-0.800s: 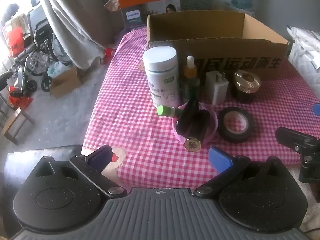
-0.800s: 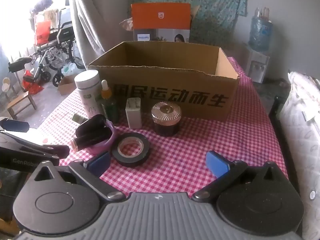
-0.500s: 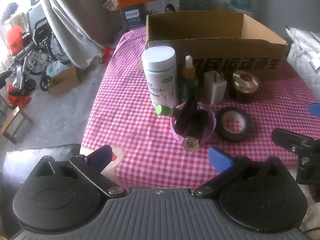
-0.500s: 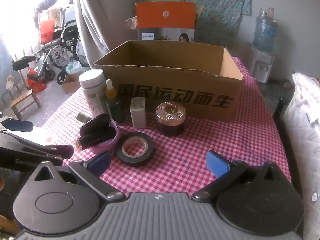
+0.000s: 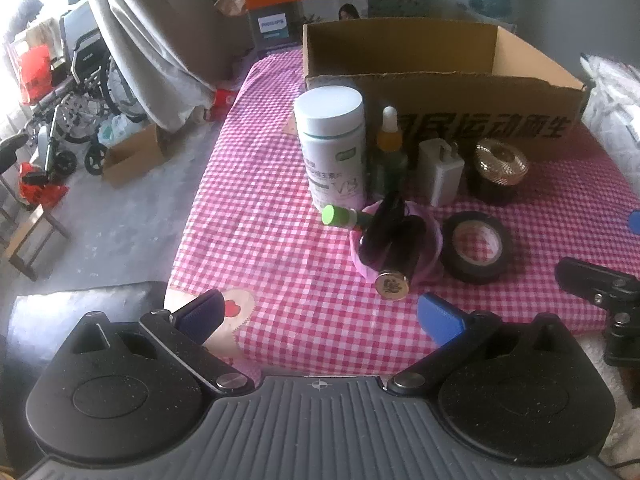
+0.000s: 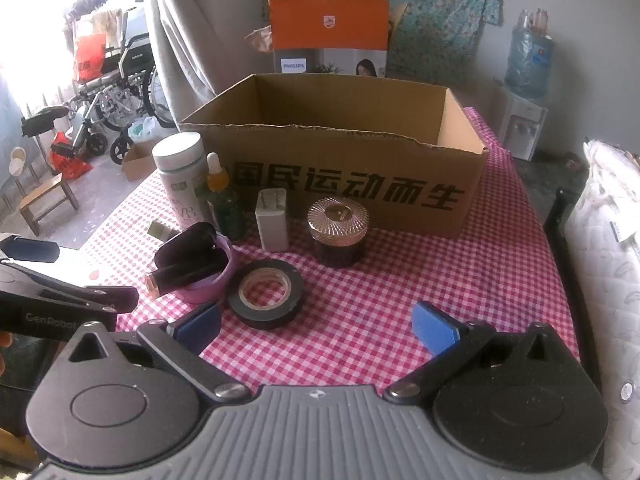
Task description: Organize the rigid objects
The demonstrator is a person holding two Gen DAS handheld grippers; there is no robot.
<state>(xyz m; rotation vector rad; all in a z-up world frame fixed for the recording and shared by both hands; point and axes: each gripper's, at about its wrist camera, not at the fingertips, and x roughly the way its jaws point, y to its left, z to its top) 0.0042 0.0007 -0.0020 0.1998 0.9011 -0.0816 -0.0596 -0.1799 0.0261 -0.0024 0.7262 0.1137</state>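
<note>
On the pink checked tablecloth point(image 5: 256, 184) stand a white supplement jar point(image 5: 334, 140), a dropper bottle point(image 5: 390, 152), a white charger plug point(image 5: 440, 172), a gold-lidded dark jar point(image 5: 500, 172), a black tape roll point(image 5: 476, 248) and a pink bowl point(image 5: 430, 240) holding dark tubes. An open cardboard box point(image 6: 344, 184) stands behind them. My left gripper point(image 5: 320, 318) is open and empty at the near table edge. My right gripper point(image 6: 316, 322) is open and empty, just in front of the tape roll point(image 6: 266, 292).
A green-capped tube point(image 5: 340, 216) lies beside the bowl. A white padded mattress point(image 6: 608, 240) lies right of the table. A wheelchair point(image 6: 116, 92), a small stool point(image 6: 44, 200) and a water dispenser point(image 6: 524, 92) stand on the floor around. An orange Philips carton point(image 6: 328, 36) is behind the box.
Both grippers have drawn back slightly from the table, so the objects look a little farther away. Nothing on the table has moved.
</note>
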